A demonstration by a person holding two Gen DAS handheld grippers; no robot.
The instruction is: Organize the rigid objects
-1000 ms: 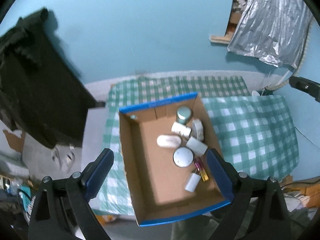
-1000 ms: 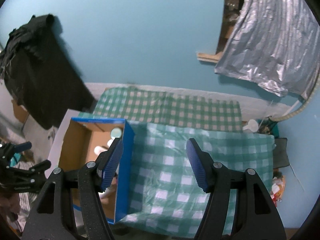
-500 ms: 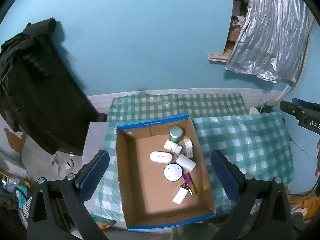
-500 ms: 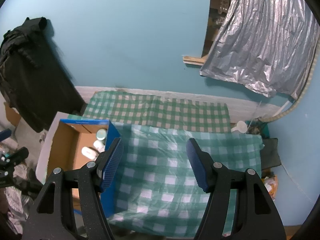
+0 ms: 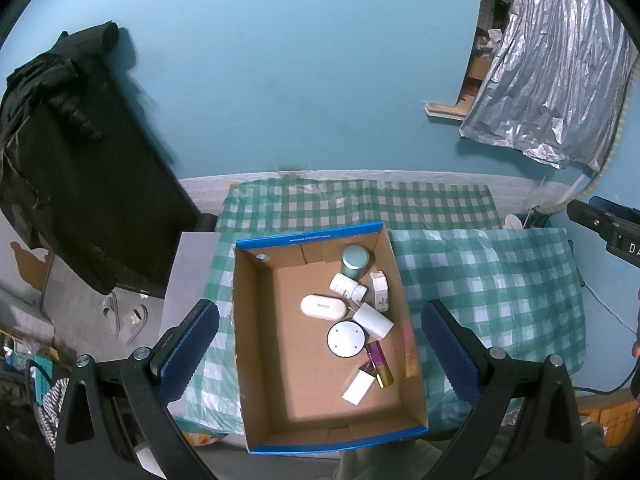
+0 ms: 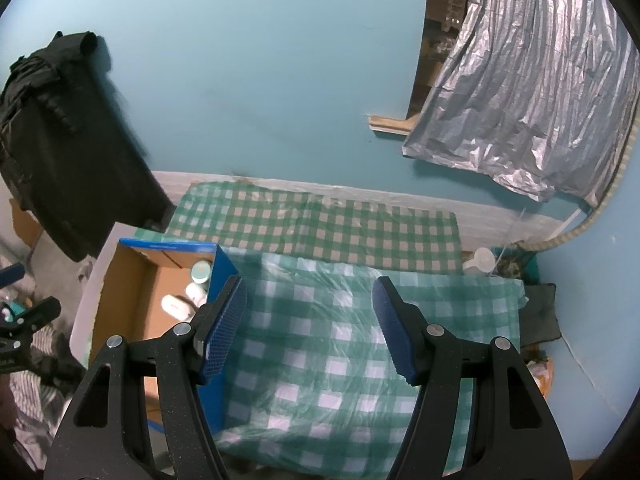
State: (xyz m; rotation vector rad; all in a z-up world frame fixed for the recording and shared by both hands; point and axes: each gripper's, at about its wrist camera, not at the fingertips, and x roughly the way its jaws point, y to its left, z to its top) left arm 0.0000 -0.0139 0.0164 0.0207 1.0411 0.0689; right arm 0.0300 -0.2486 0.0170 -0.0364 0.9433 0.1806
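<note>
While left tongs (image 5: pixel 320 354) gape over the box (image 5: pixel 256 360), purple bottle (image 5: pixel 379 363) visible, right tongs (image 6: pixel 310 328) apart, empty, over cloth (image 6: pixel 340 340)

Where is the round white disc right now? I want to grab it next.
Left wrist view: round white disc lies inside the cardboard box, right of centre, just below the white oval case.

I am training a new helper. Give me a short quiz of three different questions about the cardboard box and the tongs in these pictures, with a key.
1. True or false: the left tongs hold the white oval case.
2. Where does the teal jar stand in the cardboard box? A) far right corner B) near left corner C) outside the box
3. Fill in: the right tongs hang over the checked ____.

Key: 1 false, they are open and empty. 2 A. 3 cloth.
</note>
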